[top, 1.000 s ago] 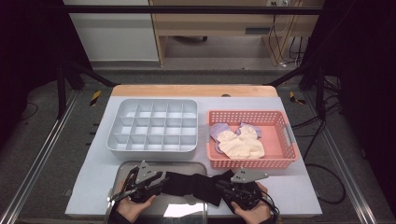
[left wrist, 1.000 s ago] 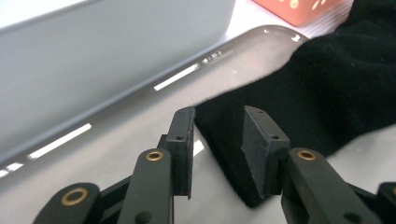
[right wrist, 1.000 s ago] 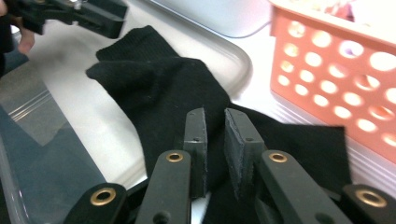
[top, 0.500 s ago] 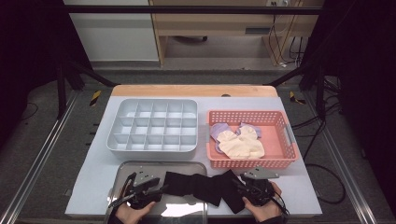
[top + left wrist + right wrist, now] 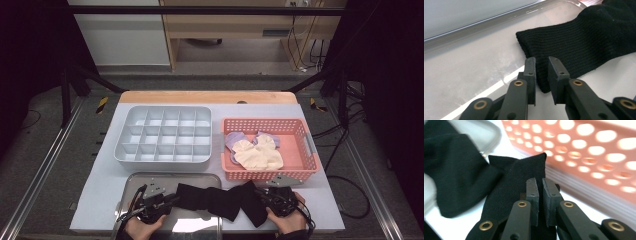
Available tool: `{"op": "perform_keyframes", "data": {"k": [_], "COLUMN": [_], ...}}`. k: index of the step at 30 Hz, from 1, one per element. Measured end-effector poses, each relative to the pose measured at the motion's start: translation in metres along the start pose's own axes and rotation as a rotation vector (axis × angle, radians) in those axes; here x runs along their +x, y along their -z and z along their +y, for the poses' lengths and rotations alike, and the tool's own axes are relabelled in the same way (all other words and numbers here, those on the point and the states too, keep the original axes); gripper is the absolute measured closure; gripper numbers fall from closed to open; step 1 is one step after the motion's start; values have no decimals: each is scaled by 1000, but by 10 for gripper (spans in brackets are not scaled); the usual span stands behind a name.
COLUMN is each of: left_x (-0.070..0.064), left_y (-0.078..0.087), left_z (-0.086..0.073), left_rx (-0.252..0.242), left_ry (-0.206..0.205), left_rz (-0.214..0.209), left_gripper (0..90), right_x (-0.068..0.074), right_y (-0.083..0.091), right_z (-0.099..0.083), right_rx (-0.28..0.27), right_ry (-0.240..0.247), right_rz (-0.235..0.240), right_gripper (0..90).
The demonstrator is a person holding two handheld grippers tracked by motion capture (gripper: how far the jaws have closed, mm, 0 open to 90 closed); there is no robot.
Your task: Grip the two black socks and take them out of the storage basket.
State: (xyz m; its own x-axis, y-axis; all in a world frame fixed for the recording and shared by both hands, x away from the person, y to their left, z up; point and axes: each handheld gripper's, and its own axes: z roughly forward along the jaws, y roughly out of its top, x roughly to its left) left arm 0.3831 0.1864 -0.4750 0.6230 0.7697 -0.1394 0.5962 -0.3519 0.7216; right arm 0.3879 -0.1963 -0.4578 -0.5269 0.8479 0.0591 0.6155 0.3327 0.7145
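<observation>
A: Any label or writing to read?

B: None I can read. The sock point(image 5: 220, 200) is plain black rib knit, and the basket point(image 5: 300, 172) and tray point(image 5: 131, 187) carry no legible print.

A: Where does the sock lie?

B: Along the near edge of the table point(image 5: 100, 195), its cuff end over the steel tray, its other end on the table just in front of the pink basket.

A: The grippers?

B: The left gripper point(image 5: 541, 67) is clamped on the ribbed cuff, jaws narrowed with cloth between them. The right gripper point(image 5: 540, 186) pinches the other end, jaws almost together on a fold.

A: What does the high view add?

B: The grey divided box point(image 5: 162, 135) behind the tray, and pale cloth pieces point(image 5: 257, 152) in the basket. The gripper views add the rib texture and the basket's holes.
</observation>
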Motion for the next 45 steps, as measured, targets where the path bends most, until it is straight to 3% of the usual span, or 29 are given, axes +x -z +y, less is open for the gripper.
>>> {"op": "perform_keyframes", "data": {"k": [7, 10, 12, 16, 17, 19, 21, 24, 27, 31, 37, 39, 41, 45], "left_x": [6, 7, 7, 9, 9, 9, 9, 7, 6, 3, 2, 3, 4, 7], "left_y": [3, 3, 4, 4, 5, 6, 6, 6, 4, 3, 3, 4, 6, 9], "left_z": [1, 1, 1, 1, 1, 0, 0, 0, -1, -1, 0, 0, 0, 1], "left_rx": [-5, -8, -9, -16, -18, -20, -20, -27, -13, 4, 13, 13, 15, 16], "left_ry": [1, -1, -3, 8, 10, 7, 6, 4, -4, -15, -22, -28, -28, -28], "left_rz": [25, 32, 40, 39, 38, 39, 38, 38, 42, 39, 31, 28, 29, 18], "left_gripper": [815, 800, 765, 712, 702, 679, 657, 629, 633, 698, 793, 839, 847, 854], "right_x": [-11, -15, -14, -1, 4, 14, 24, 37, 43, 52, 56, 55, 52, 46], "right_y": [3, 1, 4, 21, 23, 24, 16, -3, -15, -24, -28, -26, -23, -13], "right_z": [-1, -2, -2, 7, 9, 12, 13, 9, 4, -1, -2, 0, 1, 8], "right_rx": [25, 31, 5, -117, -136, -144, -128, -80, -45, -3, 30, 43, 42, 2], "right_ry": [33, 28, 20, 43, 48, 42, 22, 22, 4, 27, 68, 68, 65, 74], "right_rz": [-136, -153, -153, -147, -122, -30, 65, 120, 145, 145, 118, 130, 148, 126], "right_gripper": [826, 788, 757, 713, 719, 726, 719, 709, 686, 681, 820, 865, 879, 883]}}
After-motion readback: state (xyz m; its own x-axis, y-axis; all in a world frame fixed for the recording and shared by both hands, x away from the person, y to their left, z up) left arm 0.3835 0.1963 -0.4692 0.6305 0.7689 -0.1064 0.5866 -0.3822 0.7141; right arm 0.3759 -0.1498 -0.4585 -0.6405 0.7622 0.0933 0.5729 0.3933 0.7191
